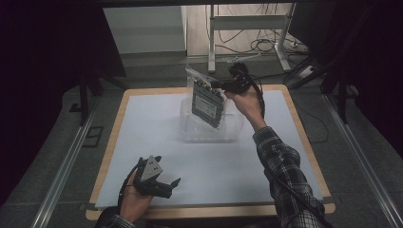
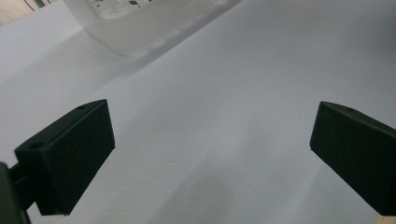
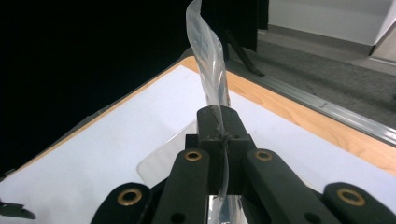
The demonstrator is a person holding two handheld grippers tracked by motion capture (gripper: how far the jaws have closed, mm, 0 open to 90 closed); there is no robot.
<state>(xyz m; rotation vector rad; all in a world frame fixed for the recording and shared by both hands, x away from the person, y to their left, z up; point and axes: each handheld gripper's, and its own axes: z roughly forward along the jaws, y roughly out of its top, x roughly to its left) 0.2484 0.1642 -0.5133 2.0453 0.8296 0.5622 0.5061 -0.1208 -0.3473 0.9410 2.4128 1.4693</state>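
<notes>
Right tongs [image 3: 219, 135] are pinching the top edge of a clear bag [image 3: 208, 60]; a circuit board [image 1: 207, 104] is hanging inside it, above the clear plastic bin [image 1: 209, 127] on the counter [image 1: 152, 128]. Left tongs [image 2: 212, 154] are resting released, nothing between them. Risk: thin film could be slipping under the board's weight, or a corner catching the bin rim. The right gripper view is showing the pinch; the high view, the board.
</notes>
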